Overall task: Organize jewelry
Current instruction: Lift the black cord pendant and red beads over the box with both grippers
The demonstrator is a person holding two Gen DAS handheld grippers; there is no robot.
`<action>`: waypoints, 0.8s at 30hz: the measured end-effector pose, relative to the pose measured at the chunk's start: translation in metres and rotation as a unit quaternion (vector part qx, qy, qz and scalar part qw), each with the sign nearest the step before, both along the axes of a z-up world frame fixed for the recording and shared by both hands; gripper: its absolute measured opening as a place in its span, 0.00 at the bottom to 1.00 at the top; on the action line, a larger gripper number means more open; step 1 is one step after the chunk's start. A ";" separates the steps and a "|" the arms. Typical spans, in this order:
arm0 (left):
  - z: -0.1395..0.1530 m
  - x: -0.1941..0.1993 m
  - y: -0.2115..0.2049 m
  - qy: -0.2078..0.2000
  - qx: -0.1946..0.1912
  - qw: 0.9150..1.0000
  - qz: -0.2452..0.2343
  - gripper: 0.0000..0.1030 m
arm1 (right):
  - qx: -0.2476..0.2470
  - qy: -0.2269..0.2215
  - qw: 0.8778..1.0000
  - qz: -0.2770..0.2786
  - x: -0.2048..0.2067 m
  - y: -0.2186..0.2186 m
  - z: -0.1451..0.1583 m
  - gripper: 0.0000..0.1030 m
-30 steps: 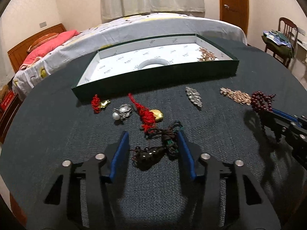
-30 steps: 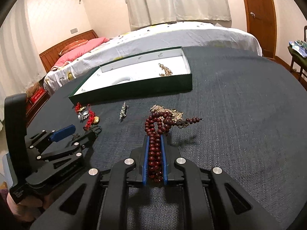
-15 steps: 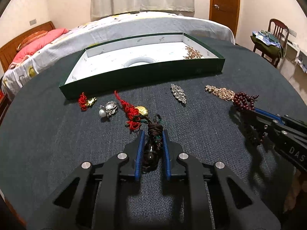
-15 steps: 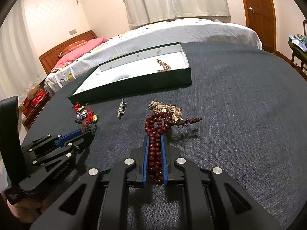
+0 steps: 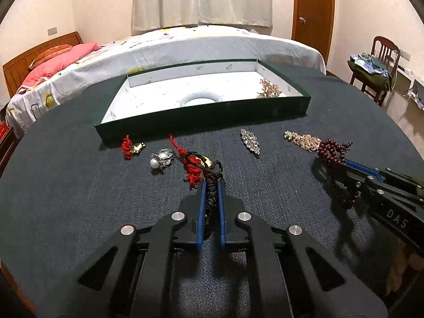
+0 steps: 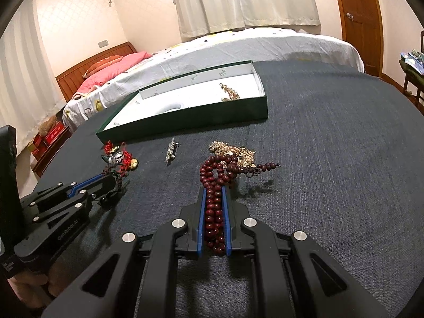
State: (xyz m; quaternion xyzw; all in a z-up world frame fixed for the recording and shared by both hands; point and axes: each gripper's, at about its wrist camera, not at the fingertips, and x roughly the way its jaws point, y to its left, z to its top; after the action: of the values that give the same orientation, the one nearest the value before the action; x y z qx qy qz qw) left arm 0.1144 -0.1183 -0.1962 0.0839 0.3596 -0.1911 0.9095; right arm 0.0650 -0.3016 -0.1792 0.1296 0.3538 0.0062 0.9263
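Left gripper (image 5: 211, 185) clamped cord pendant (image 5: 212, 182).

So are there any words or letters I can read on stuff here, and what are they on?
"DAS": white letters on the black body of the right gripper, cut off by the picture's edge.
"GenRobot.AI": white letters on the black body of the left gripper.
Small dark marks printed on the white inner walls of the green box: too small to read.
Nothing else has readable words.

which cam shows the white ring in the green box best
The left wrist view: the white ring faces it, its whole oval showing above the green box wall. The right wrist view shows only a sliver of it behind the wall.
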 end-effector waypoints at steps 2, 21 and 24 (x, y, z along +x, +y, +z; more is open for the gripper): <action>0.004 -0.002 0.002 -0.005 -0.003 1.000 0.002 0.08 | -0.002 -0.004 1.000 0.001 -0.001 0.002 0.002 0.12; 0.071 -0.016 0.026 -0.074 -0.041 0.996 0.038 0.08 | -0.020 -0.081 0.996 0.020 -0.009 0.018 0.068 0.12; 0.084 -0.012 0.028 -0.092 -0.049 0.994 0.038 0.08 | -0.020 -0.095 0.995 0.024 -0.003 0.018 0.080 0.12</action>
State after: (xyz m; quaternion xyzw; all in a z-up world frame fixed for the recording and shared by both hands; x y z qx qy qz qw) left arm 0.1019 -0.0907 -0.1119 0.0427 0.2678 -0.1649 0.9483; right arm 0.0615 -0.2840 -0.0989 0.1011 0.2670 0.0333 0.9578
